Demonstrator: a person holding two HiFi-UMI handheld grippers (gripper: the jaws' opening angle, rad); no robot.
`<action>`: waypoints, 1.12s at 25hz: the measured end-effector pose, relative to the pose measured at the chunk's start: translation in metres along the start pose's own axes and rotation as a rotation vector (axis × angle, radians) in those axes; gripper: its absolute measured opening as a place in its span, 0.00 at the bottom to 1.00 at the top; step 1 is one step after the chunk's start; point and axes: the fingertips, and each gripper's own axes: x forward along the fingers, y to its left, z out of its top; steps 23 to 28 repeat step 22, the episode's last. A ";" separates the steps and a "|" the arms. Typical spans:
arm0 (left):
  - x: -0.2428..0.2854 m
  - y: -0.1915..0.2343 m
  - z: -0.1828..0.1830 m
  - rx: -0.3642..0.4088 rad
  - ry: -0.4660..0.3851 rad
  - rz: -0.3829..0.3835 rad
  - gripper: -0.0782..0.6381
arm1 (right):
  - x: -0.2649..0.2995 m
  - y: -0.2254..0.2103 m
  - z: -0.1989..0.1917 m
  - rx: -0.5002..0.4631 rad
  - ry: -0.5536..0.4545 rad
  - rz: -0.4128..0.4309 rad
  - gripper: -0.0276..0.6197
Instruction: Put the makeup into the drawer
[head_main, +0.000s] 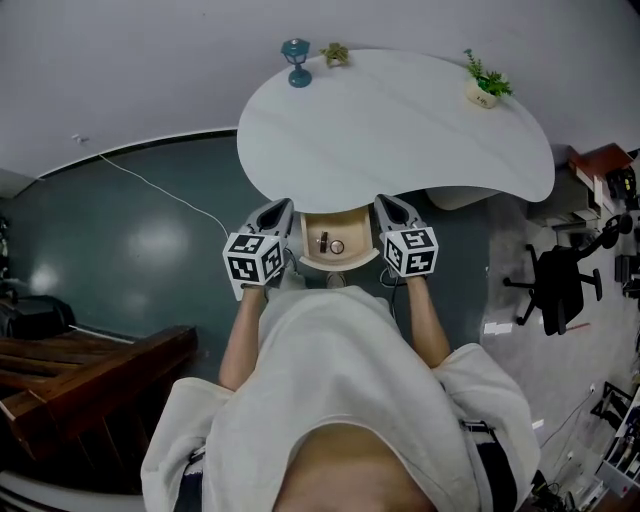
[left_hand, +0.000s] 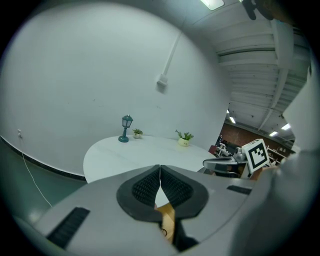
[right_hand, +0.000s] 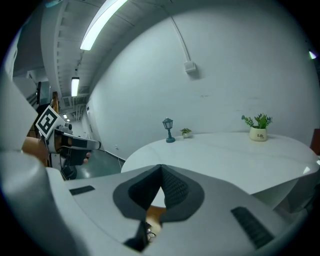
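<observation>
One white rounded table (head_main: 400, 130) has its pale wooden drawer (head_main: 358, 232) open at six o'clock, my left gripper (left_hand: 160, 172) and right gripper (right_hand: 161, 172) flanking it at nine and three, both closed empty, presumably since the small round makeup (head_main: 337, 246) lies inside.

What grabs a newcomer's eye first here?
The big white rounded table fills the middle of the head view, with a small teal lamp and a green plant in a white pot at its far edge. Under its near edge a light wooden drawer stands open, flanked by the left gripper and right gripper, both shut.
</observation>
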 end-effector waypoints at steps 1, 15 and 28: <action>0.000 0.000 0.000 -0.001 -0.001 0.003 0.12 | 0.000 -0.001 0.001 -0.002 0.000 0.001 0.04; 0.005 -0.007 0.003 0.001 -0.011 0.016 0.12 | -0.004 -0.006 -0.001 -0.031 0.006 0.010 0.04; 0.010 -0.008 0.006 0.003 -0.015 0.018 0.12 | -0.002 -0.009 -0.001 -0.042 0.005 0.015 0.04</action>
